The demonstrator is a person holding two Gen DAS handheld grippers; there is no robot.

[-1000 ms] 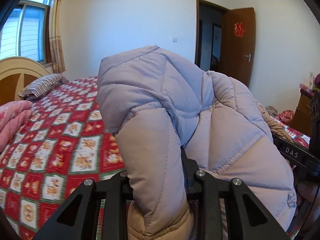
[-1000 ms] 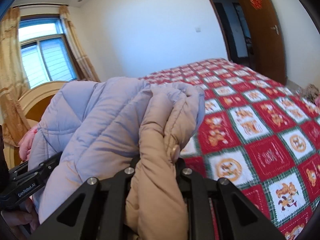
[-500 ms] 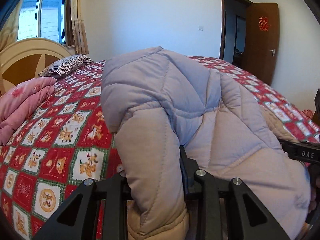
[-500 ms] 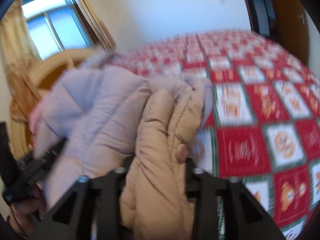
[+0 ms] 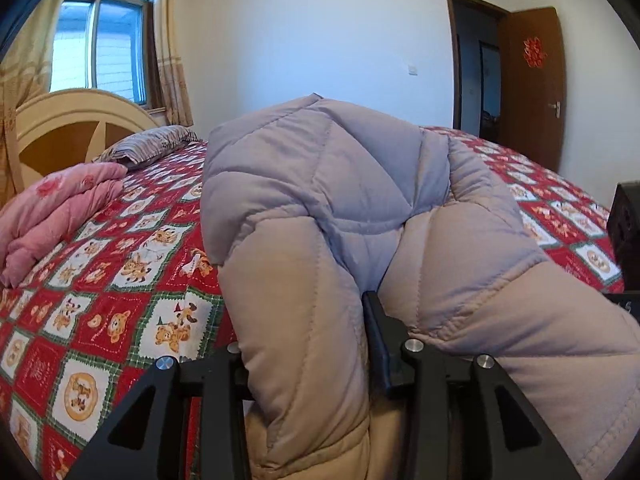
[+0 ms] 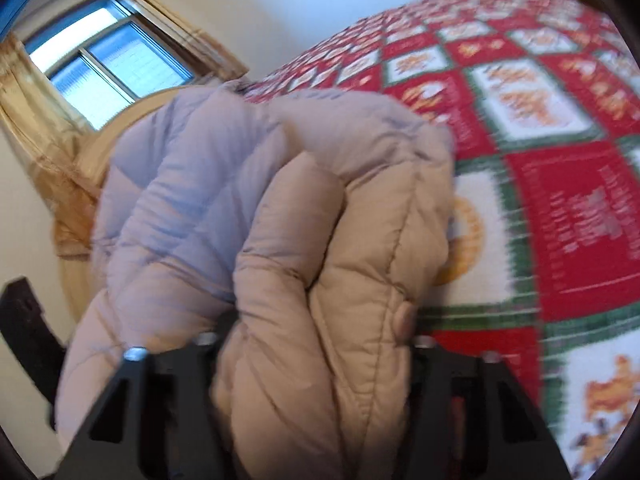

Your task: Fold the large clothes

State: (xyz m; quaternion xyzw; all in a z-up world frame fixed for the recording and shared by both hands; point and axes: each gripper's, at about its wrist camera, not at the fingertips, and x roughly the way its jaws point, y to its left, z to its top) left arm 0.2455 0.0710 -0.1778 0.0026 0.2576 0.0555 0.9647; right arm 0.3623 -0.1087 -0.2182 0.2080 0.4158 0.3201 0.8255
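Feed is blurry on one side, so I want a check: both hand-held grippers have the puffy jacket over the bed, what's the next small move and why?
Probably lower it onto the quilt. The puffy jacket is bunched between both the left hand-held gripper and the right hand-held gripper; the left is opening, the right closing.

The padded jacket [image 5: 340, 208] hides the fingers [image 5: 374, 320] almost wholly; the right-wrist view is motion-blurred.

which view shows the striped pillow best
The left wrist view. The striped pillow lies sharp and unblocked at the head of the bed, beside the wooden headboard and above the folded pink quilt. The right wrist view is motion-blurred, and the puffy jacket covers that end of the bed, so no pillow shows there.
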